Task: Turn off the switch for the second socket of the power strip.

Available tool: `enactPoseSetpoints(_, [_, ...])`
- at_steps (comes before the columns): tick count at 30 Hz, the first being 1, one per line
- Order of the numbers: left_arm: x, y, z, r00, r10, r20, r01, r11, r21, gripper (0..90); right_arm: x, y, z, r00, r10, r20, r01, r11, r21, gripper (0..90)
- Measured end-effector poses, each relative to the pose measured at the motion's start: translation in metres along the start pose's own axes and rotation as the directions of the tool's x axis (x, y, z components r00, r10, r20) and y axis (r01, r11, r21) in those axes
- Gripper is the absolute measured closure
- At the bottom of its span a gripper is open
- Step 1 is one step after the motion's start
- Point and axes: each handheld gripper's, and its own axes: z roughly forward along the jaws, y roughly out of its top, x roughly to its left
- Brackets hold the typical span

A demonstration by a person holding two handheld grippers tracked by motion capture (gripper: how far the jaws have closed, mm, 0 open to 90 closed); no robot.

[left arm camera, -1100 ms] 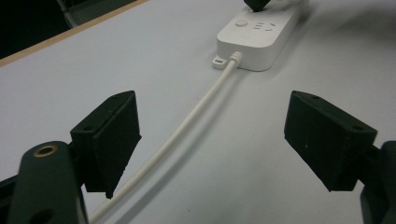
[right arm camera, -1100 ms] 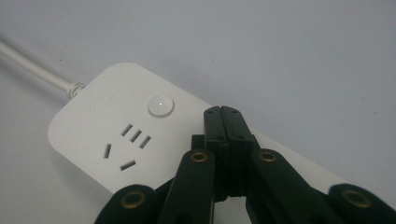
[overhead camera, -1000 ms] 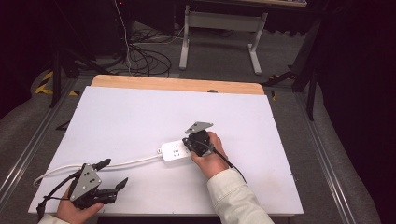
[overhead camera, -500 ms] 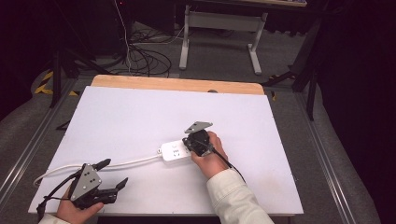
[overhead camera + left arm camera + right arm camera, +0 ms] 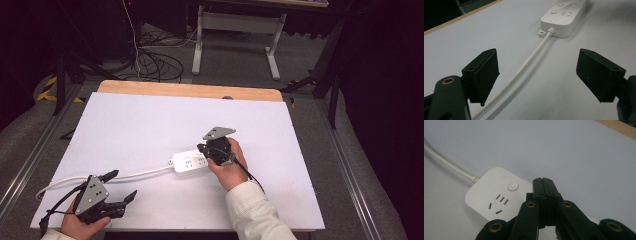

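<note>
White plastic is making up the power strip [image 5: 191, 163], which is lying flat near the middle of the pale worktop [image 5: 150, 125], its cord [image 5: 140, 174] running off toward the near left corner. The right tongs [image 5: 210, 150] are sitting clenched, jaws pressed flat together with nothing between them, their tips hovering over or touching the strip's right end; from the right gripper view the contact itself is hidden, so I cannot tell whether they are pressing down. A round button [image 5: 513, 186] and a set of socket slots [image 5: 498, 203] are showing just left of those closed jaws. The left tongs [image 5: 120, 186] are resting released at the near left, jaws spread wide, and in the left gripper view the cord [image 5: 524, 67] is passing between them without touching either pad.

Judging by its look, the strip is going to handle as a light, rigid, smooth-sided block, likely to slide on the worktop if pushed. Gripping across its narrow width is looking safest. The cord is seeming stiffly springy and may be tugging the strip around when lifted.
</note>
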Motion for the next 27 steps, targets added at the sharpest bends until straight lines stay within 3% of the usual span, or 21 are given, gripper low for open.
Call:
enactPoseSetpoints(21, [0.000,0.001,0.001,1.0000,0.008,0.001,-0.008,1.0000,0.000,19.0,0.005,0.010,-0.030,0.9989,-0.031,-0.034,0.028,0.996,-0.088,88.1])
enactPoseSetpoints(24, [0.000,0.001,0.000,1.0000,0.005,0.003,-0.005,1.0000,0.000,18.9,0.003,0.010,-0.031,0.9986,-0.033,-0.042,0.029,0.996,-0.089,83.6])
enactPoseSetpoints(27, [0.000,0.001,0.001,1.0000,0.006,0.002,-0.006,1.0000,0.000,18.9,0.001,0.010,-0.033,0.9979,-0.035,-0.055,0.028,0.993,-0.116,71.5])
